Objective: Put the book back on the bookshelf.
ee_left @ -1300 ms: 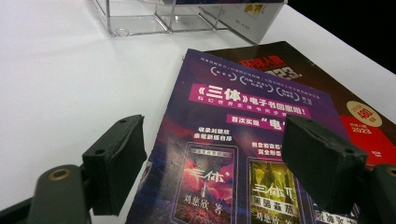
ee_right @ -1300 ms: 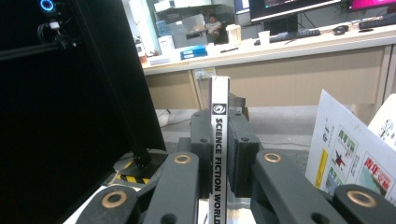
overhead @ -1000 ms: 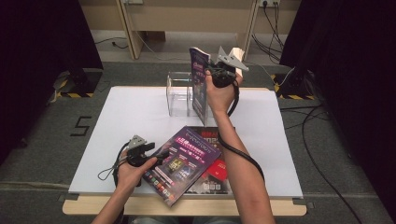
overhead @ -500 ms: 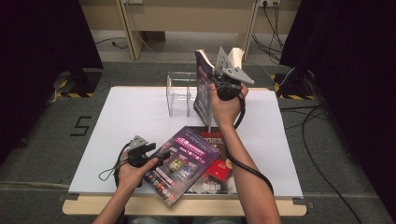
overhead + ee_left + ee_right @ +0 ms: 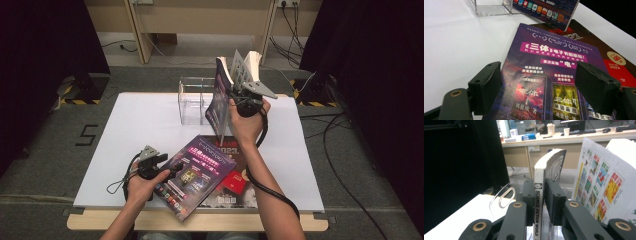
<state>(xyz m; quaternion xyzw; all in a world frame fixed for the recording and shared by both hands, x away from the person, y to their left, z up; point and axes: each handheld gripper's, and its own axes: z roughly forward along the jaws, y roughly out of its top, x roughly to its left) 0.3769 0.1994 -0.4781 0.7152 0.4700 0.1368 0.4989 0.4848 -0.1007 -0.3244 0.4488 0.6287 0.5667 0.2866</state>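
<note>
- Jaws of the right gripper (image 5: 239,101) stood on either side of the spine of an upright magazine (image 5: 219,95); they had just been opening, and in the right gripper view a thin gap showed on the right of the spine, so the pads (image 5: 554,197) looked no longer tight on it.
- That magazine stood on end at the back of the white table (image 5: 125,135), right beside a clear plastic stand (image 5: 192,97), its purple cover facing the stand.
- Its spine (image 5: 538,202) read "SCIENCE FICTION WORLD", and its pages fanned open to the right, with a sheet of small coloured pictures (image 5: 599,190) showing.
- Jaws of the left gripper (image 5: 170,167) were wide open and pressed on nothing; in the left gripper view they stood to either side of the near part of a flat purple magazine (image 5: 549,75).
- This flat magazine (image 5: 197,172) lay at the front of the table, turned at an angle, on top of a dark red magazine (image 5: 235,180) that stuck out to its right.
- The left hand (image 5: 142,182) held its gripper low at the near left edge of the flat magazine.
- The right hand (image 5: 247,122) held its gripper raised above the table, just behind the two flat magazines.
- A cable (image 5: 272,187) trailed from the right gripper down along the forearm.
</note>
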